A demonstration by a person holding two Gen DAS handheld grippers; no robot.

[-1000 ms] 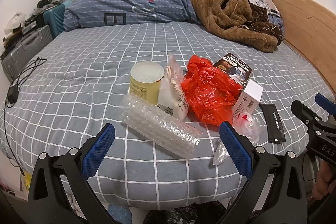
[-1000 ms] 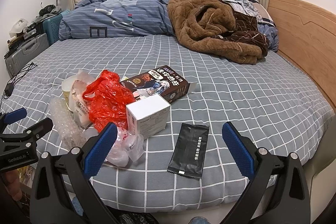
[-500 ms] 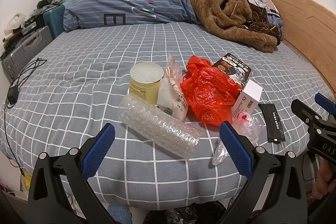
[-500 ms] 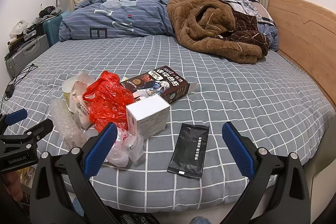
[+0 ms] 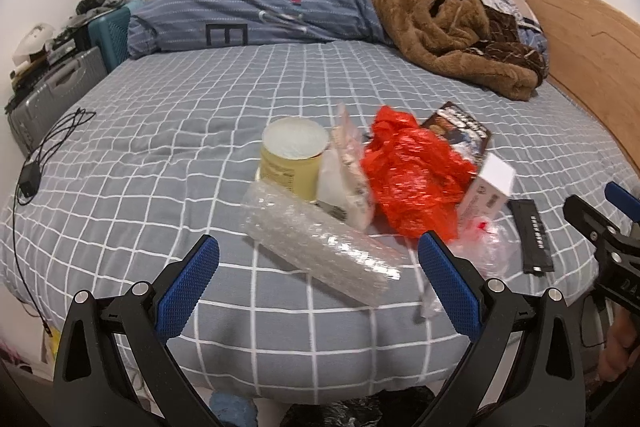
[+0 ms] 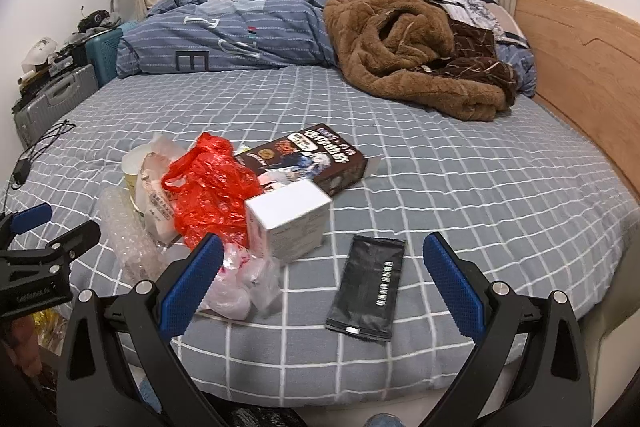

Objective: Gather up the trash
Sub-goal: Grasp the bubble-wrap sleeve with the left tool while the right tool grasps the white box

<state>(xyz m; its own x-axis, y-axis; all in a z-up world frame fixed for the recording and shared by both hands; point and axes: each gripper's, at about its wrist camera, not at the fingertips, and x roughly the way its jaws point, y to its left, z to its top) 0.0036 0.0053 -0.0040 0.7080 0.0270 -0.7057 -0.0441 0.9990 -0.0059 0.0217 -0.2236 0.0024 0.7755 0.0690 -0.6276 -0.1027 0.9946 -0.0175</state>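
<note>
A heap of trash sits near the foot edge of a bed (image 6: 460, 155) covered in a grey checked sheet, seen from two handheld grippers held just off that edge. From the left: a clear roll of bubble wrap (image 5: 320, 251) lying on its side, an upright yellow tub (image 5: 294, 163) with a pale lid, a white printed packet (image 5: 348, 179) leaning against it, a crumpled red plastic bag (image 6: 212, 187), a dark brown printed carton (image 6: 308, 159) lying flat, a white box (image 6: 290, 225), a wad of clear film (image 6: 240, 283) and, slightly apart, a flat black sachet (image 6: 368, 287). The left gripper (image 5: 316, 283) and right gripper (image 6: 320, 279) both hold their jaws wide apart, gripping nothing. Right of the sachet the sheet lies open up to the wooden side rail (image 6: 580, 67).
</note>
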